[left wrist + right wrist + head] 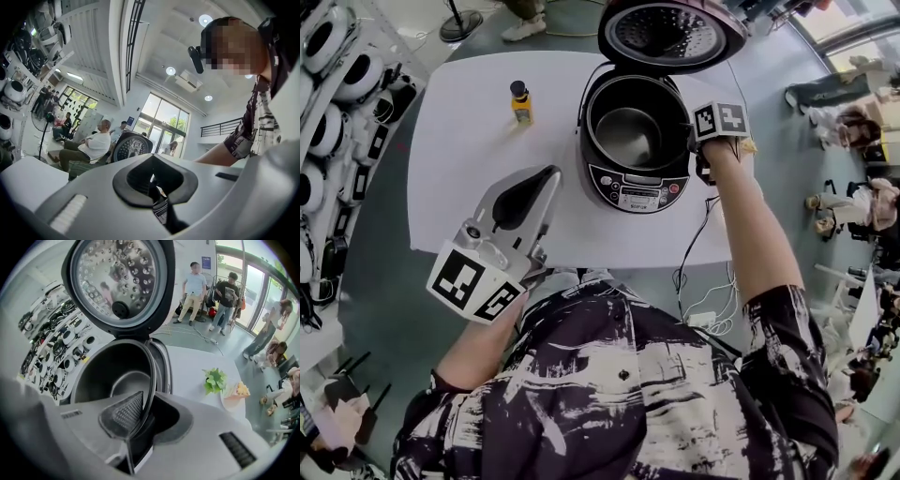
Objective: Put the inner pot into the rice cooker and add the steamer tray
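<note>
While the pot [628, 131] sits seated inside the cooker [639, 190], the right claw [143, 418] straddles its rim, one pad inside the wall and one outside. Its jaws are only slightly apart and, as far as I can judge, not pinching. The left claw [547, 176] hangs level over the near desk [459, 178], well back from the cooker, closed and empty. No tray shows in any view. The risk lies in the withdrawal. If the right claw lifts before the rim is properly free, the inner pad could drag the pot up and leave it cocked. A backward swing could also knock the raised lid [670, 33] just beyond that claw.
</note>
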